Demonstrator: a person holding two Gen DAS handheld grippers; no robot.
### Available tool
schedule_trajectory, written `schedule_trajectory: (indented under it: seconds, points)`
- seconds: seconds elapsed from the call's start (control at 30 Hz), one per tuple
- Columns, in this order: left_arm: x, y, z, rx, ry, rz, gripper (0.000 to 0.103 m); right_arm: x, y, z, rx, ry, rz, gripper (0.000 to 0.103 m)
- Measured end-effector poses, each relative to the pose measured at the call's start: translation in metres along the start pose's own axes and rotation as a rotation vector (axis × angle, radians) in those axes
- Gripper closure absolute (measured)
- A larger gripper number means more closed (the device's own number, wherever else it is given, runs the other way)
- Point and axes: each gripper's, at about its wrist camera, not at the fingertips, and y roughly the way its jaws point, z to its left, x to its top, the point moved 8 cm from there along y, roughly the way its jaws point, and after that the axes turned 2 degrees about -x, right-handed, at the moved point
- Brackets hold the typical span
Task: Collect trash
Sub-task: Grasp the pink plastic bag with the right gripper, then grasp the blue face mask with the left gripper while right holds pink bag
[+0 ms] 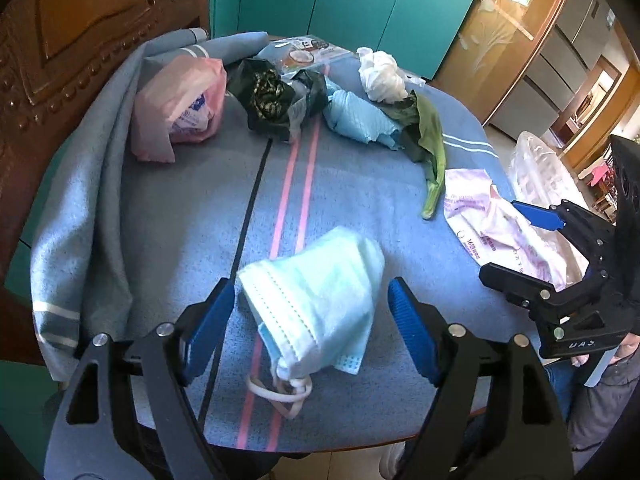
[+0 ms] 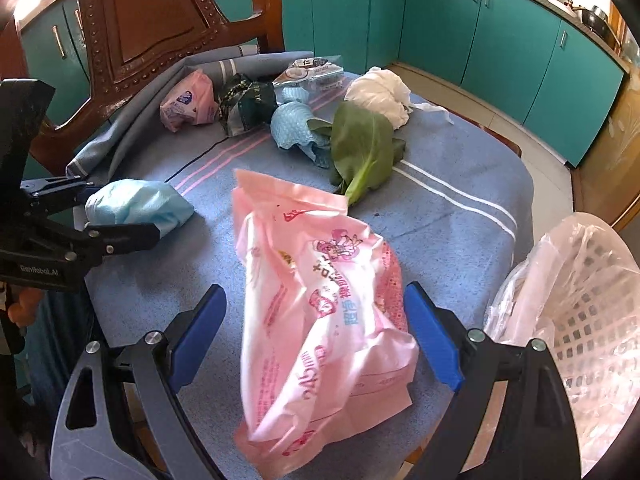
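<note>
- Step in hand: picking up, judged just begun. Both grippers are set over a piece of trash on the blanket-covered bench (image 1: pixel 168 216); nothing is gripped yet.
- Left gripper (image 1: pixel 310 316): jaws wide, one on each side of the crumpled face mask (image 1: pixel 316 300), not touching it. The mask lies at the near edge of the bench.
- Right gripper (image 2: pixel 316 332): jaws wide, straddling the pink wrapper (image 2: pixel 316 300), which lies near the bench's right edge.
- Bin (image 2: pixel 580 320): a white lined basket just beside the bench on the right.
- Next move, by my judgement: close on the mask or wrapper, lift, carry to the bin. Both are soft and will crumple.
- Count on the bench: one mask, two pink wrappers (the second (image 1: pixel 180 108) at the far side), one dark bag (image 1: pixel 272 100), one blue cloth (image 1: pixel 360 120), one white wad (image 1: pixel 382 76), one green leaf (image 1: pixel 432 148), one clear packet (image 1: pixel 304 52).
</note>
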Motion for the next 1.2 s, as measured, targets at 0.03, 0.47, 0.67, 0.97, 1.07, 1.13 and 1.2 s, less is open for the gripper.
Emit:
schedule_trajectory:
  seconds: [0.03,0.47,0.67,0.97,1.07,1.13,1.2]
  points:
    - [0.0,0.001,0.0,0.004,0.001,0.0,0.024,0.0,0.0,0.001,-0.002,-0.003,0.0,0.015]
    - [-0.003,0.005,-0.003,0.03,0.017,-0.01,0.071,-0.002,0.001,0.011,-0.014,-0.033,-0.003,0.043]
    - [-0.004,-0.001,0.003,0.052,-0.001,-0.031,0.074,0.002,-0.004,0.011,-0.028,-0.041,-0.029,0.051]
    - [0.0,-0.012,0.005,0.082,-0.002,-0.058,0.074,0.011,-0.014,-0.005,-0.097,0.012,-0.084,0.056]
    - [-0.002,-0.012,0.006,0.084,-0.004,-0.053,0.074,0.01,-0.014,0.002,-0.071,-0.009,-0.08,0.056]
    - [-0.002,-0.01,0.006,0.086,-0.006,-0.049,0.073,0.009,-0.014,0.009,-0.059,-0.028,-0.077,0.056]
    - [-0.003,-0.01,0.007,0.086,-0.013,-0.048,0.07,0.008,-0.014,0.016,-0.055,-0.05,-0.077,0.056]
